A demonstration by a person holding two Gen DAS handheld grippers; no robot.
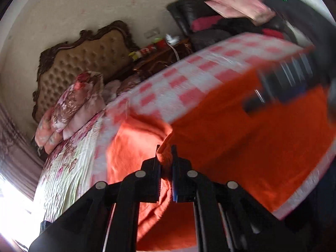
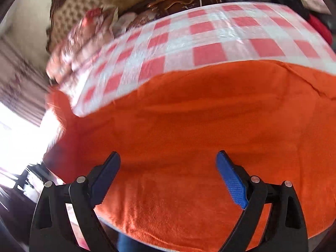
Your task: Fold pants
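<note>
On the bed [image 1: 63,178], the orange pants [image 2: 189,126] lie spread out over a pink and white checked cloth [image 2: 210,33]. They are soft and fuzzy, and they cover most of the near part of the cloth. The left hand-held gripper [image 1: 166,157] is shut tight on a bunched-up bit of the pants. You can see the orange cloth poking up between its two black fingers [image 1: 151,168], and that bit is lifted up off the flat part. From there a fold of the pants [image 1: 134,138] hangs down toward the bed. The right hand-held gripper [image 2: 168,161] is wide open. Its two fingers with blue pads [image 2: 233,180] stand far apart just above the pants, and nothing is between them. In the left wrist view the right hand-held gripper [image 1: 279,86] shows as a dark blur over the far side of the pants, near the edge of the checked cloth. Past the checked cloth, at the head of the bed, there are flowery pillows [image 1: 77,105] stacked in a pile, and a flowery blanket [image 1: 61,172] lies under the checked cloth. Behind the pillows stands a tan padded headboard [image 1: 88,63] with a dark curly wooden frame. Next to it is a dark wooden nightstand [image 2: 184,0] with small things on top, too blurry to tell. More clothes and a pink pillow [image 1: 237,4] are heaped on a black chair [image 1: 189,12] by the wall. Bright light comes in from the left side.
</note>
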